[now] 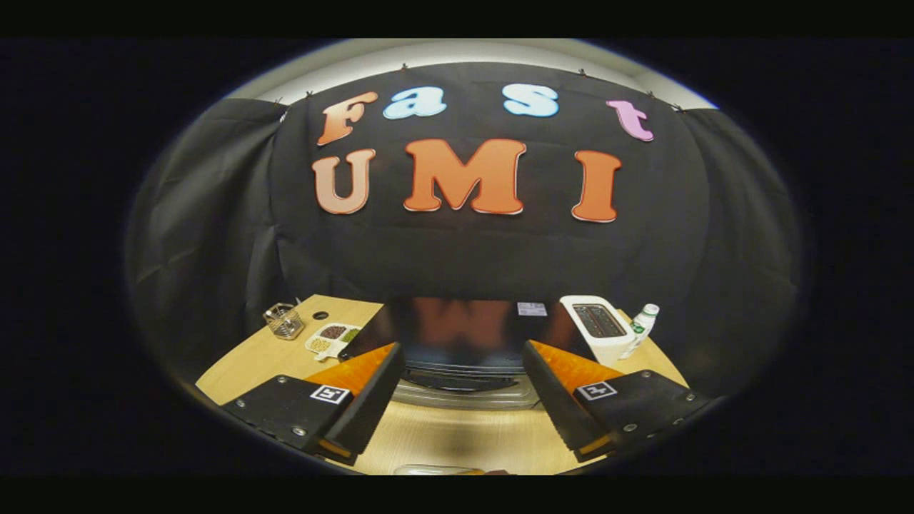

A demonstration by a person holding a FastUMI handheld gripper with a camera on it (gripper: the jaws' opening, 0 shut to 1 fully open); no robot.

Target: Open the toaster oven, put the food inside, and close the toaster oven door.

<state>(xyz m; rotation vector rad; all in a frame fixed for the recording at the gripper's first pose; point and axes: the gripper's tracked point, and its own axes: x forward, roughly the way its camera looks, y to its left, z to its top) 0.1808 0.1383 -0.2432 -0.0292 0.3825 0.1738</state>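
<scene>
1. You worked in a booth hung with black cloth (214, 214), over a pale wooden worktop (457, 435).
2. Your gripper (463, 371) hung above the worktop's near part, its fingers (375, 392) spread wide apart and gripping nothing.
3. The oven (464, 332) stood straight ahead, its dark glossy top between and just beyond the fingertips; its front with the curved handle (464, 382) showed in the gap between the fingers. From this angle you could not tell for certain whether the door was fully closed.
4. A white toaster (598, 325) stood just beside the oven on its right, slots facing up.
5. A small bottle (641, 325) with a white cap stood close against the toaster's far-right side.
6. On the oven's left, a white divided dish (330, 339) held portions of brownish and green food, lying near the oven's corner.
7. A wire basket (284, 320) sat further left, near the back corner of the worktop, apart from the dish.
8. A small dark hole (320, 315) marked the worktop between basket and oven.
</scene>
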